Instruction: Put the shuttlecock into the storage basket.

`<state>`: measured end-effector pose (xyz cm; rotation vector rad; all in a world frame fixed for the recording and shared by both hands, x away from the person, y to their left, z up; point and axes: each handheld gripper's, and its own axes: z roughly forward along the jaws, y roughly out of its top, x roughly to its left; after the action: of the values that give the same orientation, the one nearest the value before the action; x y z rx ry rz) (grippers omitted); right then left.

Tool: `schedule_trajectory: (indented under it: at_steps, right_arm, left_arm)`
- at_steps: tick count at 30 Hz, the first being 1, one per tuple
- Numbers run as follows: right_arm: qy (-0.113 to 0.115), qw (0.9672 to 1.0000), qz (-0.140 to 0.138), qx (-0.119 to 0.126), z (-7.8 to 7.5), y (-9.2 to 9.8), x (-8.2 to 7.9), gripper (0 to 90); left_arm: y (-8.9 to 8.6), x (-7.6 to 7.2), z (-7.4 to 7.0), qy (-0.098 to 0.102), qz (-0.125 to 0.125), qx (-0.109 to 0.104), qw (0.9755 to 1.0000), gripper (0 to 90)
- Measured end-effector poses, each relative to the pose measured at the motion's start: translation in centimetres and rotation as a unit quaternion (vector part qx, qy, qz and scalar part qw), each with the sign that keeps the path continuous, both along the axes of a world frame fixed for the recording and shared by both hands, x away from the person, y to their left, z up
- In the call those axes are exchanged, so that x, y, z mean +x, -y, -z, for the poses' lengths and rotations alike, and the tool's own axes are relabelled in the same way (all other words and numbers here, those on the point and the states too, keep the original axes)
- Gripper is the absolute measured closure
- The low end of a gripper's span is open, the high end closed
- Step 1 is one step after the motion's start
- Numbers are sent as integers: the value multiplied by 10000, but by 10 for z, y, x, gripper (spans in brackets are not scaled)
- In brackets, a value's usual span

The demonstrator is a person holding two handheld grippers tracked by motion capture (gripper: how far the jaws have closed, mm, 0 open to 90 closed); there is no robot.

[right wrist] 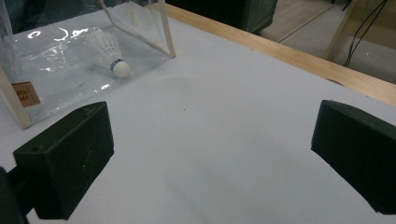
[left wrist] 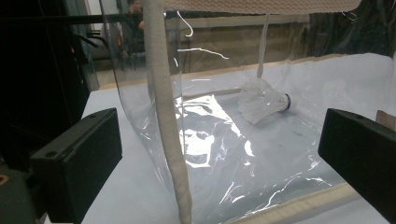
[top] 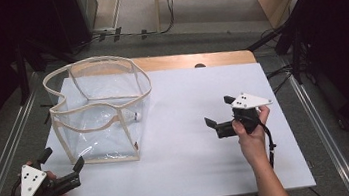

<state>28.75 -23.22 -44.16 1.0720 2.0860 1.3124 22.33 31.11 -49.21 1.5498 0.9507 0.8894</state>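
Left gripper [top: 64,168]: I hold it at the lower left of the high view, jaws spread wide and empty, pointing toward the near corner of the clear bag.
Left gripper close-up: in the left gripper view its two black jaws sit at the left and right edges, and the bag's cream corner seam [left wrist: 168,135] runs down the middle of the frame between them, not yet touched.
Right gripper [top: 220,112]: I hold it right of centre in the high view, jaws also apart and empty, well away from the bag, over bare white table [top: 196,166].
Clear bag [top: 101,109]: a see-through plastic bag with cream fabric trim, standing open-topped at the upper left of the table in the high view; its rim sags and curls.
Shuttlecock [left wrist: 261,100]: white, lying on its side on the bag's floor, upper right of centre in the left gripper view; in the right gripper view it is at the upper left [right wrist: 109,53], cork end toward the camera.
Step in hand, my judgement: steady the bag, then reach inside for the shuttlecock.
How to do it well: I would close the left jaws on the stiff trimmed corner rather than the slippery film, pinching gently so the wall does not fold inward.
Right-hand advice: come in from above through the open top.
Risk: the light bag may slide or tip if pushed sideways.
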Motion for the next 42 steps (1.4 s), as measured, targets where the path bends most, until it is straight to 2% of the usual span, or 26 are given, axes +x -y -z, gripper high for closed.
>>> schedule_trajectory:
  at_steps: [22,42]
  right_arm:
    - [-143,9994,301,55,26,37,-21,0]
    - [-243,9977,623,82,43,69,-42,0]
  left_arm:
    - [0,0,0,-3,-3,12,10000,3]
    - [0,0,0,-5,-4,37,10000,3]
